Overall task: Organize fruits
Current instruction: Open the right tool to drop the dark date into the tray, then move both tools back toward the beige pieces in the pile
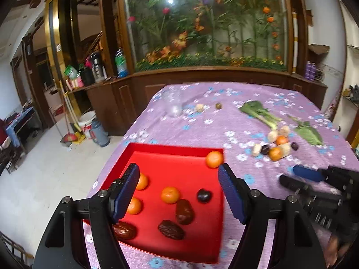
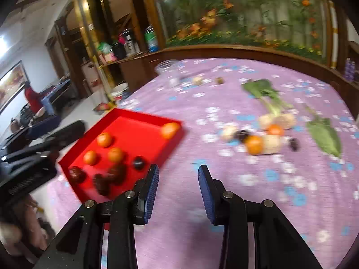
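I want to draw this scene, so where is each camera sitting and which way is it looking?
Left wrist camera: sits on the left gripper, looking forward and down at the red tray; its own open fingers show, and the right gripper at the right edge.
Right wrist camera: sits on the right gripper, looking forward and down at the purple floral tablecloth; its open fingers show, the left gripper at left.
Both share: the tray, its oranges, the loose fruit pile, leafy greens.
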`<state>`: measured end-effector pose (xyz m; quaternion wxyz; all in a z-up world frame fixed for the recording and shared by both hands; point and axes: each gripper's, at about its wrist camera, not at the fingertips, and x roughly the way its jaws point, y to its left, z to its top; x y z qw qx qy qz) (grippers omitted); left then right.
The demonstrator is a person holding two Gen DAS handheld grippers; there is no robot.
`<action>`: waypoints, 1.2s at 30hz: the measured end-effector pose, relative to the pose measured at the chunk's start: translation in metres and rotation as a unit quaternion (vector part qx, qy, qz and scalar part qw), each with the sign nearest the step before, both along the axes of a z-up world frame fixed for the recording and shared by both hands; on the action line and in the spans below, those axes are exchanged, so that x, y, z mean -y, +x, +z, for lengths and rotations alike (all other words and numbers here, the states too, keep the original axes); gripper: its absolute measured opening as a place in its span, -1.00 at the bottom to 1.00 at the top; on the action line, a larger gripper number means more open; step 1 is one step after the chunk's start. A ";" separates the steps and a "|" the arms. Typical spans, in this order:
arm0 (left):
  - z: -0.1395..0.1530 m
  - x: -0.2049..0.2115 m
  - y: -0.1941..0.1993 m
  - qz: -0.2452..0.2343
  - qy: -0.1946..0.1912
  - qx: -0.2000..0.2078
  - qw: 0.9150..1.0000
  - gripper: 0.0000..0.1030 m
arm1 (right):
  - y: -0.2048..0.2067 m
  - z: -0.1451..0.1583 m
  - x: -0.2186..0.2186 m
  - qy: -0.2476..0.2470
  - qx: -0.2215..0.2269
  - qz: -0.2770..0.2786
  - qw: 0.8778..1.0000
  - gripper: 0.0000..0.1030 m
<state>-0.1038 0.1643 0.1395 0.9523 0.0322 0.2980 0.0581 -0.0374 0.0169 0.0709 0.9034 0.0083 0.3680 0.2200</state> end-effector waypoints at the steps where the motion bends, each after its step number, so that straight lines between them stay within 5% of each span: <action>1: 0.006 0.003 -0.002 -0.005 -0.002 0.005 1.000 0.39 | -0.001 0.005 0.010 -0.007 0.008 -0.010 1.000 -0.22; 6: 0.047 0.016 -0.004 -0.054 -0.031 0.027 0.998 0.42 | 0.005 0.057 0.092 -0.052 0.077 -0.095 0.991 -0.23; 13: 0.077 0.043 0.033 -0.103 -0.052 0.036 0.993 0.62 | 0.012 0.124 0.174 -0.023 0.129 -0.183 0.974 -0.23; 18: 0.023 0.063 0.082 -0.120 -0.081 -0.039 0.989 0.55 | 0.037 0.065 0.150 0.021 0.052 -0.127 0.990 -0.23; 19: 0.011 0.065 0.089 -0.123 -0.092 -0.055 0.987 0.43 | 0.042 0.048 0.141 0.020 0.037 -0.117 0.992 -0.23; 21: -0.018 0.069 0.109 -0.126 -0.113 -0.101 0.980 -0.32 | 0.057 0.015 0.123 0.027 -0.003 -0.093 0.995 -0.23; 27: -0.074 0.073 0.147 -0.114 -0.140 -0.153 0.972 -0.35 | 0.096 -0.033 0.103 0.032 -0.042 -0.087 0.995 -0.22; 36: -0.107 0.101 0.178 -0.144 -0.143 -0.174 0.964 -0.35 | 0.125 -0.065 0.096 0.036 -0.067 -0.073 0.994 -0.22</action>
